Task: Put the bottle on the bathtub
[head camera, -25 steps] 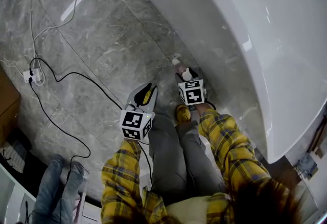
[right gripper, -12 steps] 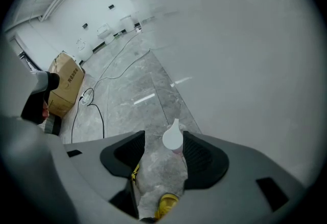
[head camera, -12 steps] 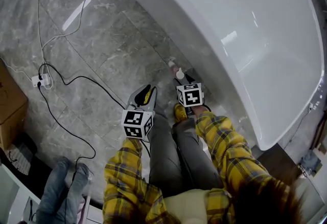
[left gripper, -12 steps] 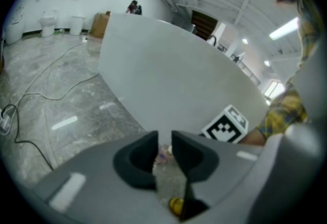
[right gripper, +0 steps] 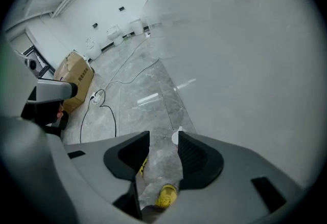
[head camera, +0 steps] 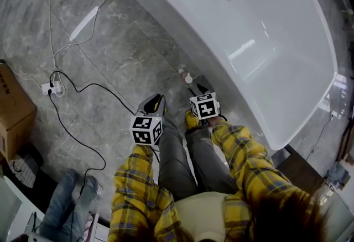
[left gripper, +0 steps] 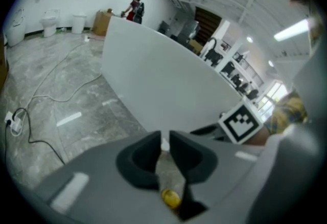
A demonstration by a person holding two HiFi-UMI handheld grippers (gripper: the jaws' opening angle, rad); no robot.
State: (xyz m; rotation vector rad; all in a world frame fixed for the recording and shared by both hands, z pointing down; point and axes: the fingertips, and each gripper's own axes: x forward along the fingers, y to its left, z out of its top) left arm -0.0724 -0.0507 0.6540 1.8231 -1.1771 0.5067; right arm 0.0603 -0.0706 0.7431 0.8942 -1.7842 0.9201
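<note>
A small white bottle [head camera: 186, 77] rests on the grey marble floor against the foot of the white bathtub [head camera: 260, 31]; nothing holds it. My right gripper [head camera: 199, 89] hangs above and just short of it. Its jaws have just been closing but still stand apart with only floor between them. In the right gripper view the bottle [right gripper: 176, 137] shows past the right finger's tip, far below. My left gripper [head camera: 154, 104] hovers to the left over the floor. Its fingers [left gripper: 140, 159] stand almost together with only a thin slit and hold nothing.
The person's grey trouser legs and a yellow shoe [head camera: 192, 120] are below the grippers. A black cable and a white power strip [head camera: 51, 89] lie on the floor at left, beside a cardboard box [head camera: 11, 108]. Another person's legs in jeans [head camera: 66, 202] stand at the lower left.
Both grippers have risen away from the floor. The bottle stays on the floor by the tub and now looks smaller and farther from the right gripper.
</note>
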